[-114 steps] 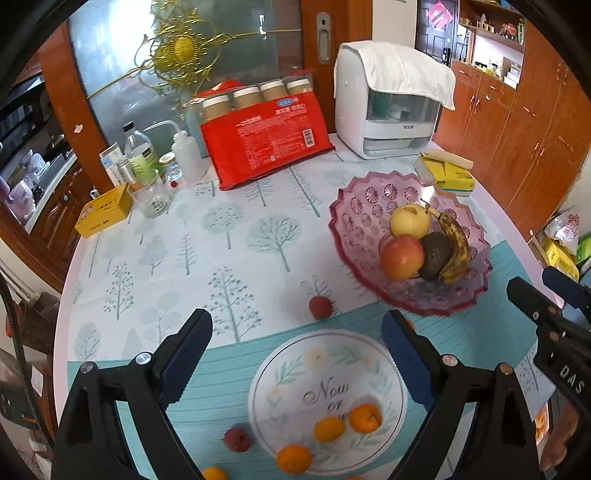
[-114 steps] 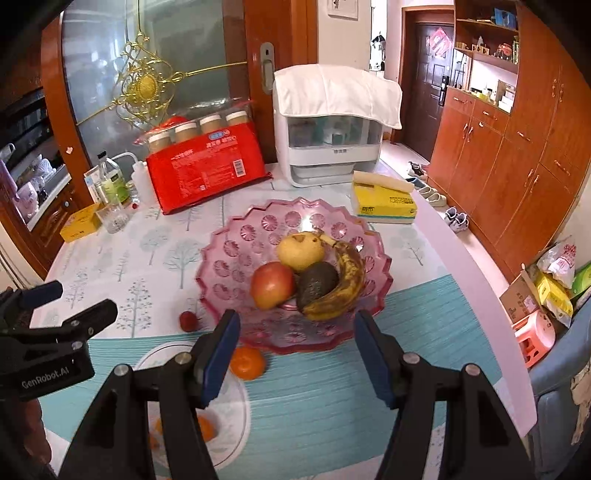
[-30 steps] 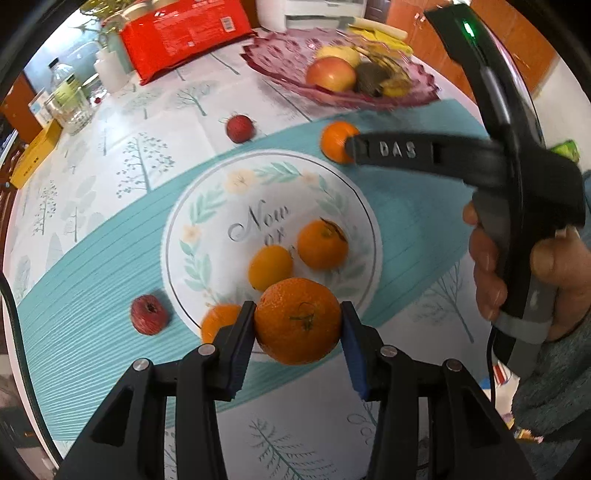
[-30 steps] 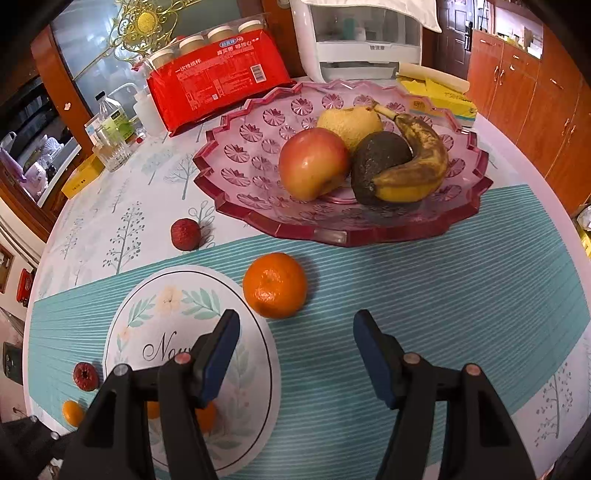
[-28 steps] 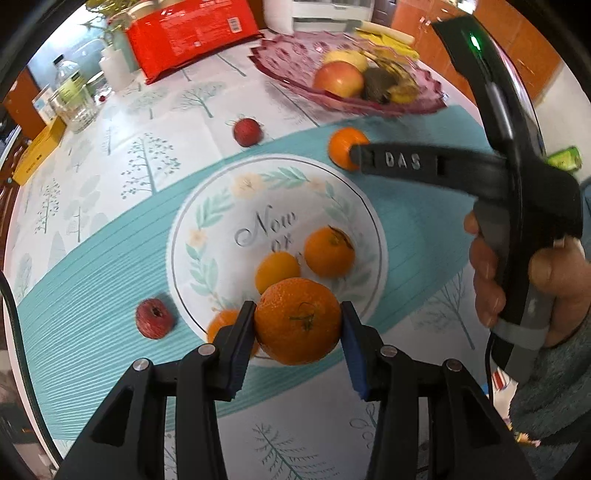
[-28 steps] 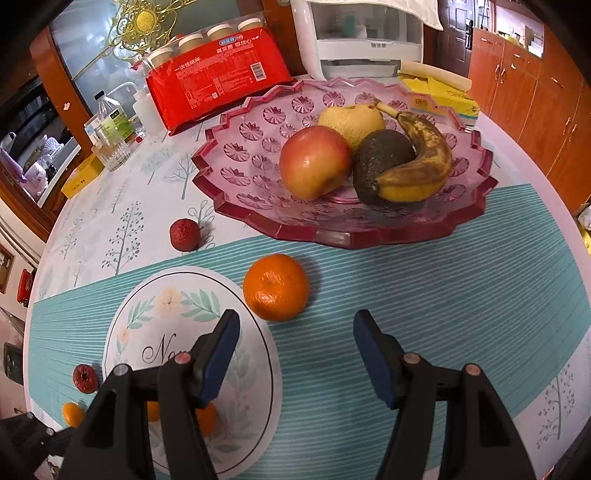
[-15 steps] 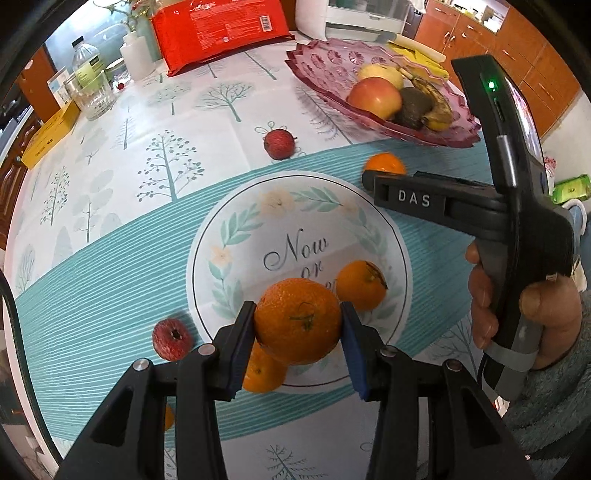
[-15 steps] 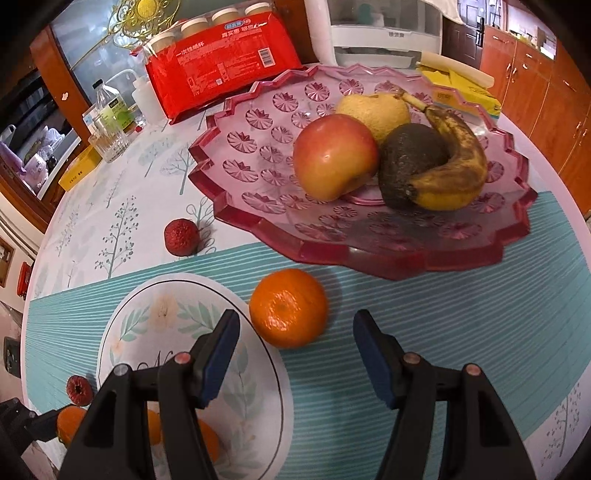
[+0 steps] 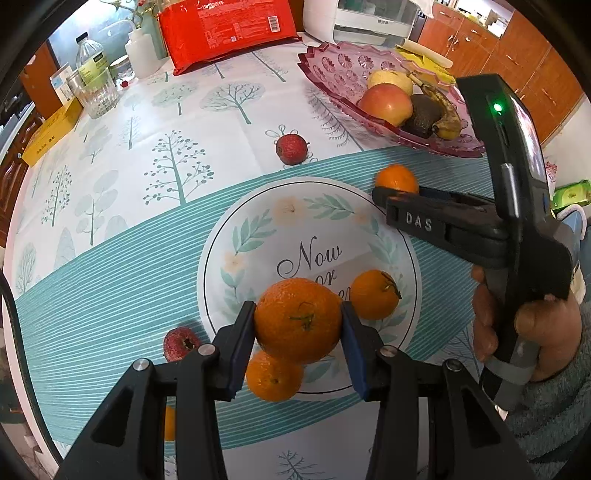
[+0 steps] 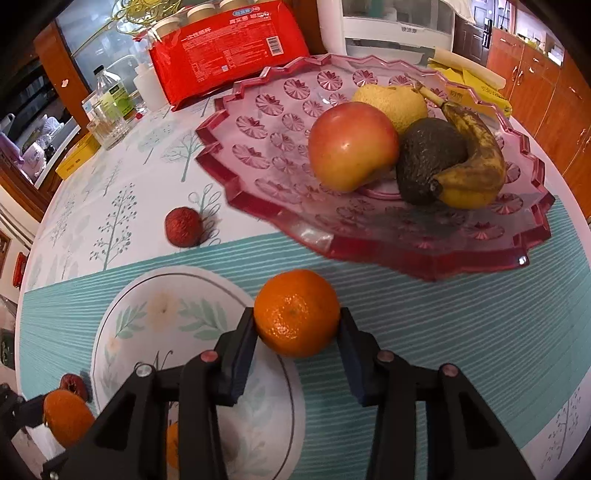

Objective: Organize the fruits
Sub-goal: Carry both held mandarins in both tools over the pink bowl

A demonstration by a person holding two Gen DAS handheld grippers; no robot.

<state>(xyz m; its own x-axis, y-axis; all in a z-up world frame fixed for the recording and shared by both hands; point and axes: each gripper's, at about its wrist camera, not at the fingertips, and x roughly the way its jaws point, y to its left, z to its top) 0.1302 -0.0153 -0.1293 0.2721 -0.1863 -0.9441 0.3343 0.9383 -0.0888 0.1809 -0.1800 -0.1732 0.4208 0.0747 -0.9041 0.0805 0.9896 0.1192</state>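
Note:
My left gripper (image 9: 298, 325) is shut on a large orange (image 9: 297, 319) and holds it above the near part of the round plate (image 9: 255, 236). Two more oranges (image 9: 373, 294) lie on that plate. My right gripper (image 10: 296, 325) has closed on another orange (image 10: 296, 312) that rests on the teal cloth beside the plate (image 10: 125, 314); the same orange shows in the left wrist view (image 9: 396, 179). The pink glass bowl (image 10: 258, 147) behind holds an apple (image 10: 351, 146), a pear, an avocado and a banana.
Small red fruits lie on the cloth (image 9: 291, 148), (image 9: 181, 343). One more orange (image 9: 169, 422) sits near the table's front edge. A red package (image 9: 225, 26), bottles, a glass (image 9: 98, 94), a yellow box (image 9: 48, 134) and a white appliance stand at the back.
My left gripper has carried its orange forward over the plate. My right gripper has moved in and closed its fingers on the loose orange beside the plate.

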